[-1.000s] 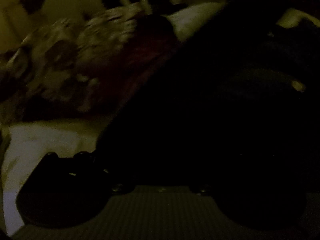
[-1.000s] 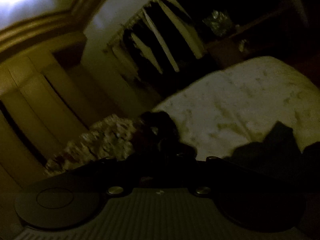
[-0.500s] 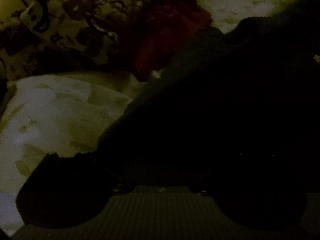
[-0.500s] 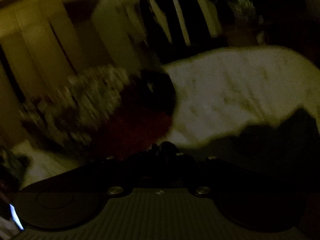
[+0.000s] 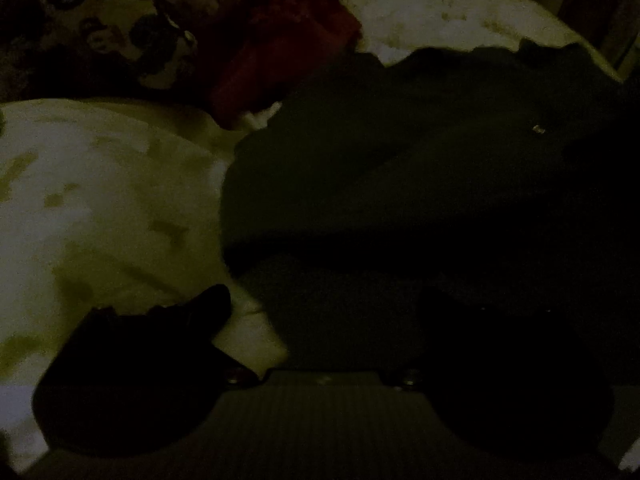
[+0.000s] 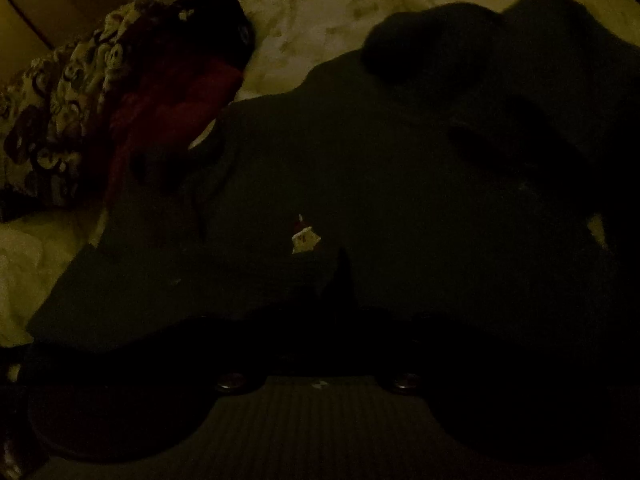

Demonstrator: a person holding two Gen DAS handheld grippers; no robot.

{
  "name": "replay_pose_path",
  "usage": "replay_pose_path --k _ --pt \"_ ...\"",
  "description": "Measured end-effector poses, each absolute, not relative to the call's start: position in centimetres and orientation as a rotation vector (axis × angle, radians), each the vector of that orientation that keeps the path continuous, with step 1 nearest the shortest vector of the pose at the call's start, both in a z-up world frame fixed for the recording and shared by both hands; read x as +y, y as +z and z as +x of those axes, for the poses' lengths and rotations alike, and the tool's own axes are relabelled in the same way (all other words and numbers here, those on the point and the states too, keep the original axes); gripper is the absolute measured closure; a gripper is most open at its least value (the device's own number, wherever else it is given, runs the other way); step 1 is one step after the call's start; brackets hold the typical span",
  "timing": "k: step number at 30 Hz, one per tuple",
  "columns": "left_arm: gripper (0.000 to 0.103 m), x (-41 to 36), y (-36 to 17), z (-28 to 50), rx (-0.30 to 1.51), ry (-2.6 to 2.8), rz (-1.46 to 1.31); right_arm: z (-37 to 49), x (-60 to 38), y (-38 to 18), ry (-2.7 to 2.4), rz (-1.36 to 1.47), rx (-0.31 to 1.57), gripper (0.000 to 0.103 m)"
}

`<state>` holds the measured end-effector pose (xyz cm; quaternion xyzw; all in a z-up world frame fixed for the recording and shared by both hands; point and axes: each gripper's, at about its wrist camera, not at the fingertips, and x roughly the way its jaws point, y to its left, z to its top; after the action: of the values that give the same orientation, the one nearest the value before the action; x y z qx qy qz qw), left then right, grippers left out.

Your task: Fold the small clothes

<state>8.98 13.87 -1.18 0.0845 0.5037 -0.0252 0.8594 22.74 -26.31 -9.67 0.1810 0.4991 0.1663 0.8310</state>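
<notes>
The right gripper (image 6: 340, 280) is opening over the dark garment (image 6: 360, 168) now lying on the bed (image 6: 320, 8), whose red cloth (image 6: 172, 100) sits at ten o'clock, so this fold looks laid; the left gripper (image 5: 320, 300) is too dark to tell.

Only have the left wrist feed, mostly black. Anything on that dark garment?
Observer: The right wrist view shows a small pale tag with red marks near the middle of the dark garment.
Operator: Far edge flat?
Observer: No. Its far part is bunched into a hump on the pale bedspread.
Operator: What's past the patterned cloth?
Observer: Beyond the patterned cloth stands wooden panelled furniture, at the top left of the right wrist view.
</notes>
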Motion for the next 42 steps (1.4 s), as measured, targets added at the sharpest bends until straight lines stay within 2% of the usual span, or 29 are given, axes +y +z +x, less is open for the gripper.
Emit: replay_pose_path --k 2,4,7,11,14,18,24,26,27,28,33,36,37,38,39,40,41,42 --pt "0.000 14.8 0.2 8.4 1.027 -0.057 0.161 22.2 -25.7 -8.0 0.307 0.273 1.051 0.058" --pt "0.000 16.5 2.0 8.7 0.970 -0.029 0.120 21.3 -25.8 -5.5 0.226 0.188 0.978 0.038" --pt "0.000 19.0 4.3 9.2 0.890 0.001 0.016 20.1 -25.0 -1.8 0.232 0.091 0.795 0.017" --pt "0.000 19.8 4.1 10.9 0.872 0.024 -0.051 21.8 -21.6 -0.1 0.495 0.188 0.765 0.016" --pt "0.000 17.5 2.2 11.9 0.898 0.003 0.047 24.5 -17.3 -0.9 0.672 0.315 0.813 0.020" --pt "0.000 14.5 -1.3 12.6 0.945 -0.054 0.168 26.3 -9.1 -2.5 0.834 0.259 0.880 0.027" --pt "0.000 14.8 -4.2 12.9 0.984 -0.003 0.244 28.7 -2.0 -5.9 0.927 0.239 0.970 0.026" --pt "0.000 14.9 -4.4 12.6 0.983 -0.010 0.258 29.8 -0.3 -6.9 0.939 0.275 1.017 0.032" --pt "0.000 14.9 -4.4 12.6 0.982 -0.010 0.261 30.0 0.2 -7.1 0.976 0.288 1.037 0.072" --pt "0.000 14.9 -4.5 12.6 0.981 -0.012 0.264 29.8 0.0 -6.9 1.000 0.283 1.022 0.095" --pt "0.000 14.6 -4.8 12.5 0.985 -0.006 0.274 29.9 -0.2 -3.6 0.894 0.302 0.816 0.096" --pt "0.000 14.5 -5.3 12.6 0.995 0.009 0.296 29.2 2.4 -3.0 0.884 0.173 0.736 0.096" --pt "0.000 14.4 -5.5 12.7 0.997 0.011 0.302 28.8 3.6 -3.2 0.861 0.106 0.710 0.095" --pt "0.000 14.4 -5.6 12.7 0.999 0.011 0.306 28.6 4.2 -3.5 0.849 0.061 0.699 0.088" --pt "0.000 14.5 -5.5 12.6 0.999 0.007 0.306 28.6 4.6 -4.1 0.852 0.046 0.729 0.070" --pt "0.000 14.6 -5.5 12.6 0.998 0.002 0.302 28.8 4.7 -4.7 0.856 0.060 0.776 0.045" --pt "0.000 14.7 -5.5 12.6 0.997 -0.002 0.299 28.7 4.2 -4.9 0.840 0.087 0.800 0.041" --pt "0.000 14.8 -5.5 12.5 0.998 -0.005 0.297 28.3 3.4 -4.7 0.825 0.113 0.787 0.040"
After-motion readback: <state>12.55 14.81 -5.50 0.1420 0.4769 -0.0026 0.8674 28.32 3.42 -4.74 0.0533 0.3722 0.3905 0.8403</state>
